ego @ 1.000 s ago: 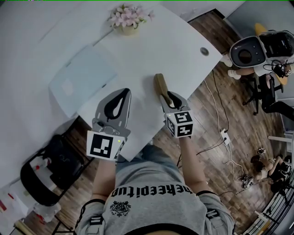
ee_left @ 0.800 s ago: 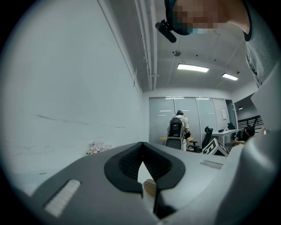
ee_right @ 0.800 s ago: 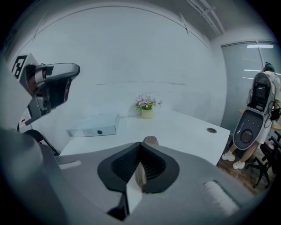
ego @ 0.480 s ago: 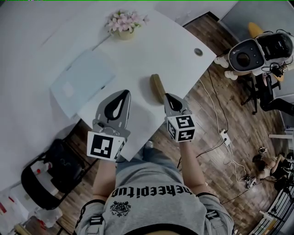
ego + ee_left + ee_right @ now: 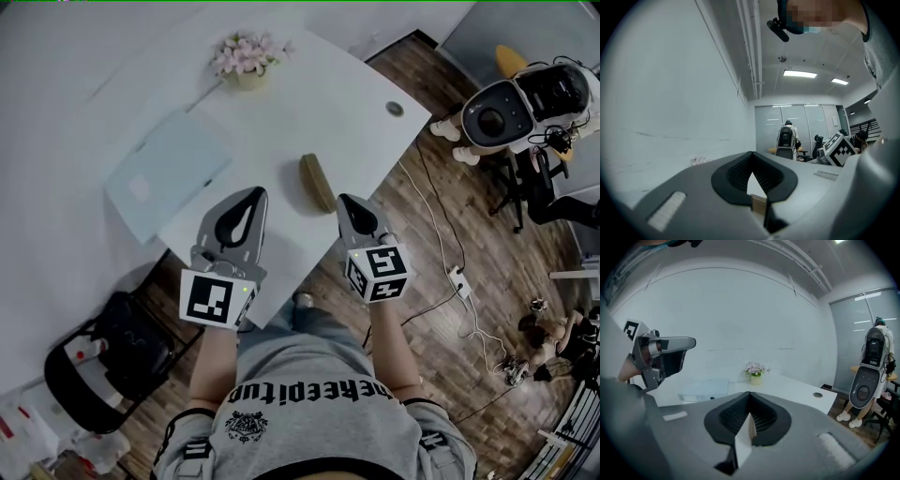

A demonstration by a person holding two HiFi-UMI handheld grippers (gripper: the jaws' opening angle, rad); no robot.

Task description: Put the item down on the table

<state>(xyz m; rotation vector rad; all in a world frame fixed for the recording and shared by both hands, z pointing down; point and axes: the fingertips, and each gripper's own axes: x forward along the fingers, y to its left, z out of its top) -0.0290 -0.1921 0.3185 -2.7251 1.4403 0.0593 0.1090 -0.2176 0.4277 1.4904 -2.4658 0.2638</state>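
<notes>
I am seeing the main change at the middle of the head view. The tan oblong item (image 5: 317, 182) (a case or a block, I cannot tell which) was sitting between the fingers of the right gripper (image 5: 349, 206) a second ago. Now it is lying flat on the white table (image 5: 337, 103) by itself, near the table's lower right edge. The right gripper is sitting just below and to the right of it, no longer touching it and partly out over the wooden floor. I am judging the put-down as done: nothing is pressing on the item, and it looks settled rather than tipping.

In the right gripper view the fingers (image 5: 740, 446) are meeting at their tips with nothing between them, so they are fully closed and empty. Only the flower pot (image 5: 755, 378) and bare table are showing beyond them.

The left gripper (image 5: 251, 197) is hovering at the lower left of the item, well apart from it. Its own view is showing the fingers (image 5: 736, 173) likewise drawn together and holding nothing. A pale blue sheet (image 5: 169, 173) is lying further left on the table, untouched.
</notes>
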